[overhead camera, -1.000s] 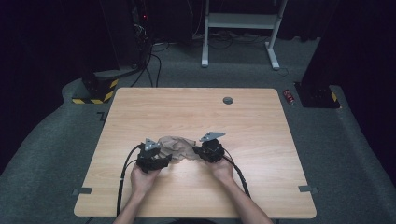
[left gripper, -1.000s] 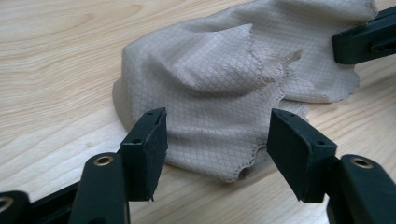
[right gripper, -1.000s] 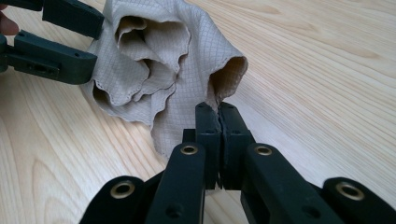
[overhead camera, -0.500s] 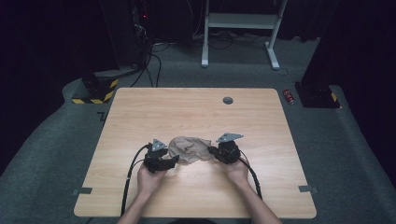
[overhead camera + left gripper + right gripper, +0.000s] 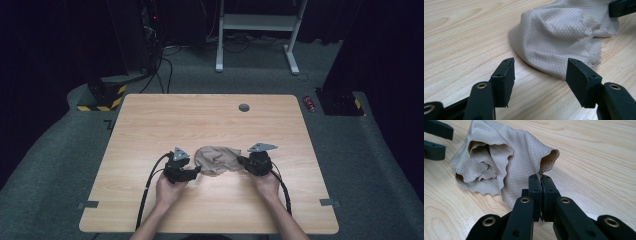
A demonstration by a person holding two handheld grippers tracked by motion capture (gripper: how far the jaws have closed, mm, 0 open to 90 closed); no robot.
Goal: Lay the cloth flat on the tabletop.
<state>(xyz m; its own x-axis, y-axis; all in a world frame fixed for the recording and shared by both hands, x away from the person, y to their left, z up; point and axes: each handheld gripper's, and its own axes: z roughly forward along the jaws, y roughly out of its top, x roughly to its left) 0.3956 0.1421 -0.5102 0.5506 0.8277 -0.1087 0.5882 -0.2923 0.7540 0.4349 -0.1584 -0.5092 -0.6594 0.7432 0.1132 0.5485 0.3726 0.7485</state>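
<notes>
1. A beige cloth (image 5: pixel 216 159) with a fine diamond-grid weave and a wavy edge is bunched into a loose heap on the wooden table (image 5: pixel 210 120), toward the near half of the tabletop, slightly at 6 o'clock from its centre in the high view.

2. In the right gripper view the cloth (image 5: pixel 499 162) is seen rising in folds from the wood, with one edge drawn down between the two black jaws at 6 o'clock from the heap.

3. The right gripper (image 5: pixel 541 185) is seen with its jaws pressed together on that edge of the cloth, so the fabric is pinched between the pads. In the high view this gripper (image 5: pixel 242 162) sits at 3 o'clock from the heap, touching it.

4. In the left gripper view the cloth (image 5: pixel 559 37) is seen lying ahead of the jaws, at 12 to 1 o'clock, with its nearest fold just beyond the pad tips and not between them.

5. The left gripper (image 5: pixel 540 75) is seen with its jaws spread wide, bare wood between the pads and nothing gripped. In the high view it (image 5: pixel 196 171) sits at 8 o'clock from the heap, just beside it.

6. A dark round grommet (image 5: pixel 244 107) is set in the table at 12 o'clock, well apart from the cloth.
</notes>
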